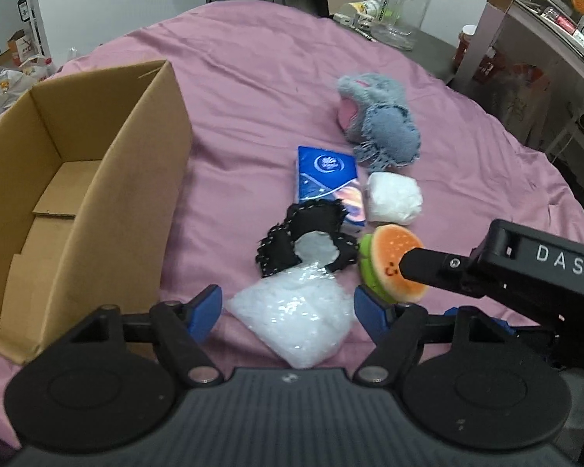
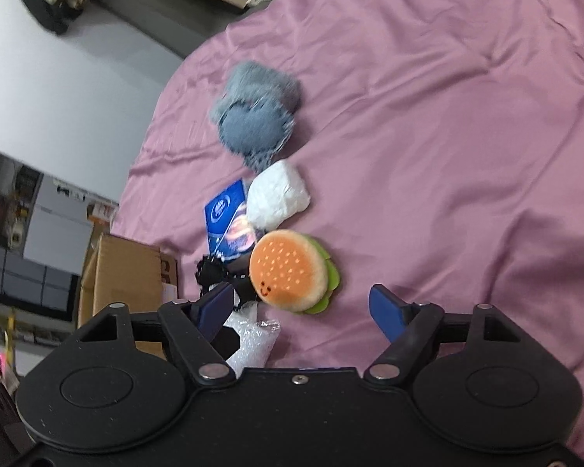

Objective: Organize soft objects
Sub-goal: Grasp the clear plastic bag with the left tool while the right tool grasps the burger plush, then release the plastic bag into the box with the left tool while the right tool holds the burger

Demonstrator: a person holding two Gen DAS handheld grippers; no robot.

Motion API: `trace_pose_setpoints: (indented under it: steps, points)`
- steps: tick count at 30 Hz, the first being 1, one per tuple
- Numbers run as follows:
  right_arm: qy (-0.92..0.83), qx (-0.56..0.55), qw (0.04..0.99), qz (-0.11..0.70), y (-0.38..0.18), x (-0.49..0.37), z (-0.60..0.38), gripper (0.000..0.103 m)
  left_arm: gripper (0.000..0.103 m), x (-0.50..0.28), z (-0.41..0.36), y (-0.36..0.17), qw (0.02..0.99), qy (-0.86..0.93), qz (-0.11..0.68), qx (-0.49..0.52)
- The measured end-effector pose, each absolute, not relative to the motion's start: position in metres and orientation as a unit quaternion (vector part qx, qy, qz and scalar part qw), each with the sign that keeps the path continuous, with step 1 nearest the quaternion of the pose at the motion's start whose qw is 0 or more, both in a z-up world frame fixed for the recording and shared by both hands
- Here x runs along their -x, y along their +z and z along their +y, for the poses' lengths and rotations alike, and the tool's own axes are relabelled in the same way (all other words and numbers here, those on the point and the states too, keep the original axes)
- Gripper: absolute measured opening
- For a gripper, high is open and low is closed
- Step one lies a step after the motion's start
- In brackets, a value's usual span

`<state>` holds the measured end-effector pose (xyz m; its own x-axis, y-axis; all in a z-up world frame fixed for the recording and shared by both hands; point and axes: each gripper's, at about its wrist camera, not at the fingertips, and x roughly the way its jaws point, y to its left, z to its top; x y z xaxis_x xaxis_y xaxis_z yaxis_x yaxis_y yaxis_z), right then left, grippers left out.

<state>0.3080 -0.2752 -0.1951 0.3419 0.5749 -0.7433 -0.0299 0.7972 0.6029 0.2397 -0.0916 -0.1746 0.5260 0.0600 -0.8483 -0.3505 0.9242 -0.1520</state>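
Observation:
Soft objects lie in a row on the pink cloth: a blue-grey plush (image 1: 381, 122) (image 2: 255, 116), a white wad (image 1: 394, 197) (image 2: 278, 194), a blue tissue pack (image 1: 327, 183) (image 2: 227, 216), a black fringed piece (image 1: 303, 239) (image 2: 214, 272), a burger plush (image 1: 393, 268) (image 2: 290, 270) and a clear plastic bag (image 1: 296, 315) (image 2: 253, 340). My left gripper (image 1: 288, 309) is open, its fingers either side of the plastic bag. My right gripper (image 2: 301, 309) is open just short of the burger plush; its body also shows in the left wrist view (image 1: 525, 272).
An open empty cardboard box (image 1: 78, 194) stands at the left on the cloth, also seen in the right wrist view (image 2: 124, 268). A large clear jar (image 1: 403, 4), a red cup (image 1: 463, 44) and shelves crowd the far right beyond the table edge.

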Motion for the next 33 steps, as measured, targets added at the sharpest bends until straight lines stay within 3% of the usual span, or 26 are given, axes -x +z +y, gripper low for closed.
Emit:
trace_pose_setpoints:
  steps: [9,14,17,19,22,26,33]
  points:
    - [0.184,-0.221,0.794,0.536,-0.197,-0.32,-0.257,0.076,0.075,-0.242,-0.08,-0.192,0.841,0.132,0.481,0.21]
    - [0.17,-0.216,0.793,0.543,-0.207,-0.323,-0.258,0.066,0.072,-0.244,-0.086,-0.199,0.835,0.142,0.476,0.237]
    - [0.171,-0.202,0.8,0.538,-0.208,-0.324,-0.253,0.06,0.059,-0.243,-0.088,-0.199,0.835,0.147,0.468,0.248]
    - [0.178,-0.19,0.803,0.536,-0.205,-0.321,-0.248,0.042,0.049,-0.241,-0.087,-0.197,0.836,0.145,0.462,0.257]
    - [0.179,-0.188,0.806,0.533,-0.2,-0.316,-0.25,0.035,0.044,-0.238,-0.084,-0.191,0.835,0.136,0.458,0.273]
    - [0.171,-0.197,0.813,0.521,-0.191,-0.308,-0.256,0.027,0.044,-0.233,-0.083,-0.179,0.844,0.122,0.447,0.27]
    - [0.171,-0.203,0.835,0.483,-0.165,-0.286,-0.263,0.023,0.044,-0.223,-0.081,-0.152,0.86,0.101,0.432,0.252]
